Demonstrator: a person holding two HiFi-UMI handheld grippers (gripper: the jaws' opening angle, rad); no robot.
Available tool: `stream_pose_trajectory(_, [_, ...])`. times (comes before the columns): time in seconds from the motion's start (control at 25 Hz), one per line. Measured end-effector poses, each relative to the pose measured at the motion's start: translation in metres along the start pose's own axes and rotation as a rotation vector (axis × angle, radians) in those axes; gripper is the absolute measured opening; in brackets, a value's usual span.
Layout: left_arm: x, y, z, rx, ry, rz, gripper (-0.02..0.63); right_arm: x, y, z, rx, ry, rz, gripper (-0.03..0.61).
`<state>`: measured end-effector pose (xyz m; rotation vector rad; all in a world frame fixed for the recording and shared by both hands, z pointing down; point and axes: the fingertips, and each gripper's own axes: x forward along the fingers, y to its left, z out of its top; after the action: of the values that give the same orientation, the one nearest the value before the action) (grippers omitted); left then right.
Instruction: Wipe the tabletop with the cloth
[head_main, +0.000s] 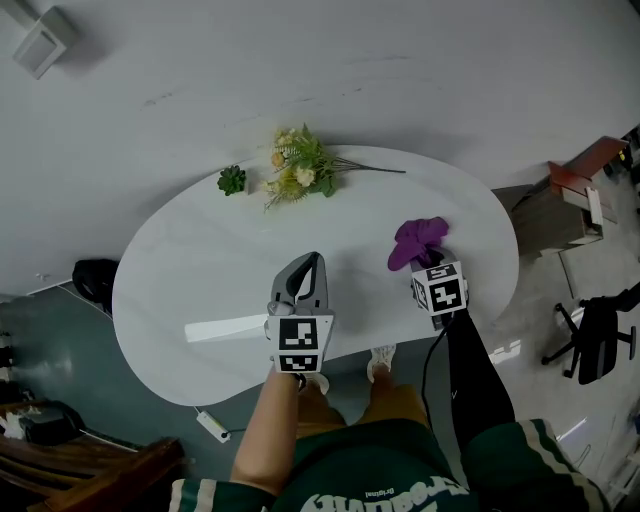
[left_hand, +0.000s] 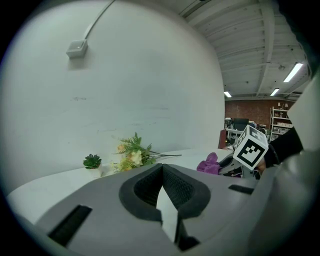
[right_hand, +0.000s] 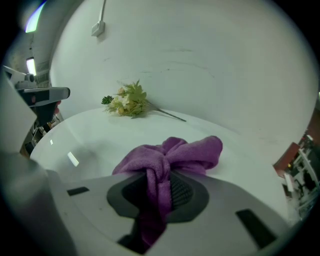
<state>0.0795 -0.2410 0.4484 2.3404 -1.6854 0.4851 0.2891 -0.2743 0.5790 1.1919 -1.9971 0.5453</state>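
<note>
Clamping the bunched cloth (head_main: 418, 240), the right gripper (head_main: 423, 265) holds it on the tabletop (head_main: 190, 285) at three o'clock for wiping. The left gripper (head_main: 313, 260), closed and empty, hovers clear at six.

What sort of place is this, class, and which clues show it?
Probably an open-plan office or workshop: a white oval table, a black office chair standing beside it, and ceiling strip lights with a brick wall far behind.
</note>
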Motion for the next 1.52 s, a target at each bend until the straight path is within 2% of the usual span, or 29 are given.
stream_pose_trajectory(0.2, [-0.033, 0.051, -0.010, 0.004, -0.008, -0.008, 0.000, 0.012, 0.073, 0.014, -0.001, 0.004, 0.018, 0.077])
stream_pose_trajectory(0.44, [-0.070, 0.118, -0.027, -0.002, -0.008, 0.020, 0.000, 0.027, 0.150, 0.033, 0.000, -0.002, 0.048, 0.078])
stream_pose_trajectory(0.64, [-0.099, 0.169, -0.040, -0.016, -0.015, 0.060, 0.000, 0.041, 0.214, 0.049, 0.005, -0.006, 0.117, 0.078])
stream_pose_trajectory(0.84, [-0.127, 0.212, -0.052, -0.031, -0.013, 0.106, 0.000, 0.056, 0.279, 0.066, -0.039, 0.005, 0.192, 0.078])
stream_pose_trajectory(1.24, [-0.190, 0.303, -0.087, -0.075, 0.001, 0.247, 0.000, 0.083, 0.410, 0.095, -0.137, 0.021, 0.340, 0.077])
stream_pose_trajectory(1.52, [-0.242, 0.360, -0.113, -0.109, 0.014, 0.356, 0.000, 0.095, 0.482, 0.109, -0.219, 0.029, 0.396, 0.077])
